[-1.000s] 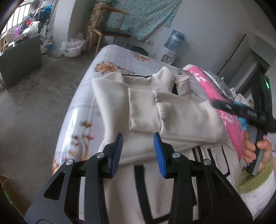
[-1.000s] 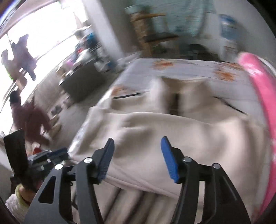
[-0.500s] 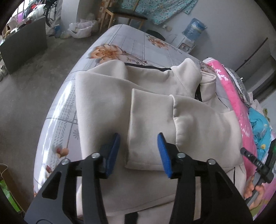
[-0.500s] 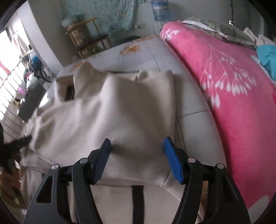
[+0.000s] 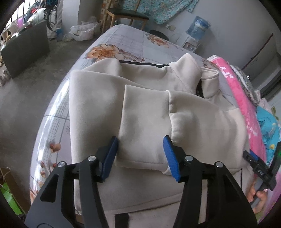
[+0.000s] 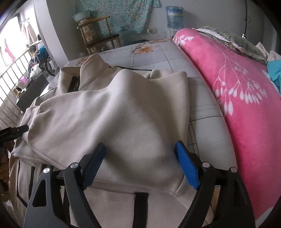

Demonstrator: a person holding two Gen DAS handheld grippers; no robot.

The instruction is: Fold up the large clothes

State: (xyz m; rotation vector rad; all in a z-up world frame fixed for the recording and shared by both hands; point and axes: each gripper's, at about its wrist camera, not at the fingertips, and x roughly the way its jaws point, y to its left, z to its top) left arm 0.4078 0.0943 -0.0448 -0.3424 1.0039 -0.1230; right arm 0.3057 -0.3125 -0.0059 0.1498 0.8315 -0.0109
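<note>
A beige jacket (image 5: 94, 98) with black trim lies on a floral bed sheet (image 5: 123, 45), both sleeves folded across its body. My left gripper (image 5: 140, 154) hovers low over the cuff end of the left sleeve (image 5: 144, 119). Its jaws are opening; the cuff lies between the blue pads, which do not press it. In the right wrist view my right gripper (image 6: 140, 163) straddles the folded right sleeve (image 6: 140, 105), jaws opening wide, fabric below them and not gripped. The right gripper (image 5: 260, 170) and a hand (image 5: 258, 196) show at the left view's right edge.
A pink blanket (image 6: 237, 87) runs along the bed's right side, with turquoise cloth (image 5: 268, 126) beyond it. The bed's left edge drops to a grey floor (image 5: 26, 105). A wooden chair (image 5: 126, 15), a water dispenser (image 5: 196, 29) and a dark cabinet (image 5: 26, 47) stand behind.
Both grippers have come forward and down over the jacket, each onto its own folded sleeve. Both pairs of jaws have widened. The right view swung from the jacket's left side to its right.
</note>
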